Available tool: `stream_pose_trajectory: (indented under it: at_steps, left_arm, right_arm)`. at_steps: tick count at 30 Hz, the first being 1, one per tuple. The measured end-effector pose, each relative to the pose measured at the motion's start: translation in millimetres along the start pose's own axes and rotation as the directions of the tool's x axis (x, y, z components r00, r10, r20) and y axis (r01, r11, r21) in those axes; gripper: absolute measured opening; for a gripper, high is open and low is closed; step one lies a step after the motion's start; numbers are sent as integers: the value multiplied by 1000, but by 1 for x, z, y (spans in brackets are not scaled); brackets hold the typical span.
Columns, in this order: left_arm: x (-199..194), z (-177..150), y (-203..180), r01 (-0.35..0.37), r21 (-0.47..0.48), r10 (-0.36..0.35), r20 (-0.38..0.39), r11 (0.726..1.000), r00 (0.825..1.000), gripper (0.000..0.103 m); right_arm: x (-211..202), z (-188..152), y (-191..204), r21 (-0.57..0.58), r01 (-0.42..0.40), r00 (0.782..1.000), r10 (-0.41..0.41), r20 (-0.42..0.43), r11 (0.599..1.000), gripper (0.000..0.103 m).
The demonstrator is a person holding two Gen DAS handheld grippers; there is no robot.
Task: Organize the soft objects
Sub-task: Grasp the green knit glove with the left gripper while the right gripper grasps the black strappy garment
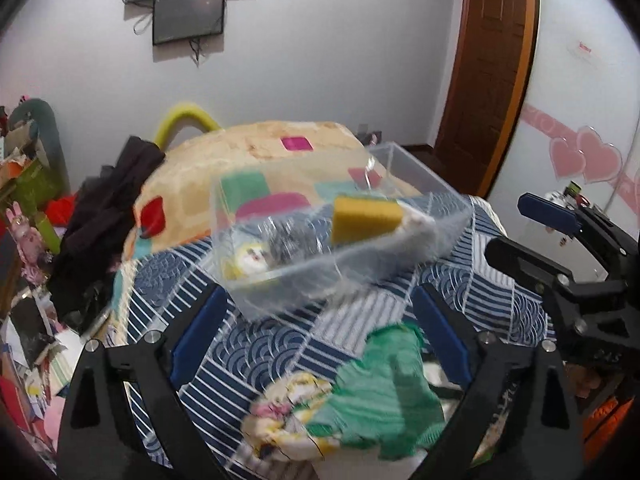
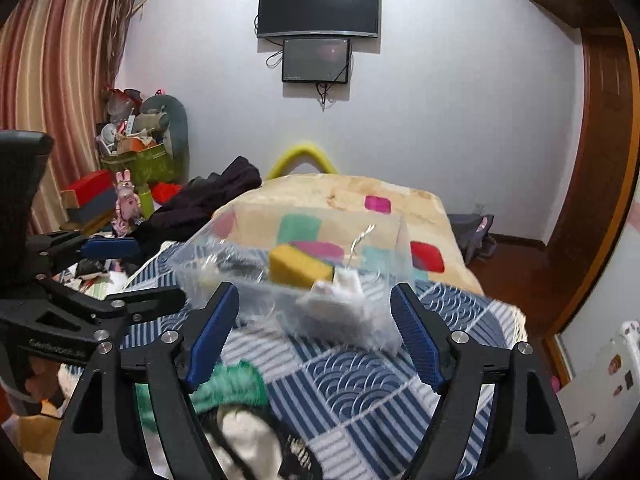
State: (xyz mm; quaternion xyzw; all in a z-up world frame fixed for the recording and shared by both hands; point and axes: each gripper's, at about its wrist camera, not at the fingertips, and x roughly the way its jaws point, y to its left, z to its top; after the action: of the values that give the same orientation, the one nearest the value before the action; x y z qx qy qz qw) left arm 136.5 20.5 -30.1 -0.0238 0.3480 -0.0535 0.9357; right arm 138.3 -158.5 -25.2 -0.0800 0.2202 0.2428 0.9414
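Left hand-held gripper (image 1: 320, 336) and right hand-held gripper (image 2: 316, 332) wide open, empty; green cloth (image 1: 384, 392) at lower centre frame on bed (image 1: 280, 344), before clear bin (image 1: 340, 224): light, limp, pinch at bunched fold.

The wall (image 2: 440, 100) is pale and plain. A big black TV (image 2: 318, 7) hangs on it, and a smaller screen (image 2: 316, 60) hangs just under it. Striped curtains (image 2: 52, 60) hang at the left. A brown wooden door (image 1: 488, 72) stands at the right. Pink hearts (image 1: 586, 156) decorate the wall beside it. The bed (image 2: 360, 372) has a blue and white patterned cover.
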Motion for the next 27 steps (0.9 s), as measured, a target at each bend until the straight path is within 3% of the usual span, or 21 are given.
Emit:
stream_pose_trajectory:
  at_steps: [7,18,23,27]
  left_arm:
    - [13,-29,-11,43,30,-40,-86,999,995,95]
    - [38,-51,-31,106,77,-91,-174,991,980,95]
    - [47,-57,-32,144,71,-127,-196,987,972,75]
    - [40,-60,-30,147,71,-134,-168,987,977,63]
  right_arm:
    - [-5,-29,3,18,-33,999,34,-42,999,82]
    - [9,-82,10,58,-59,980,69,-184,997,82]
    - [12,-96,10,97,-98,969,117,-220,990,82]
    - [18,-103,12,100,-100,963,121,-241,990,82]
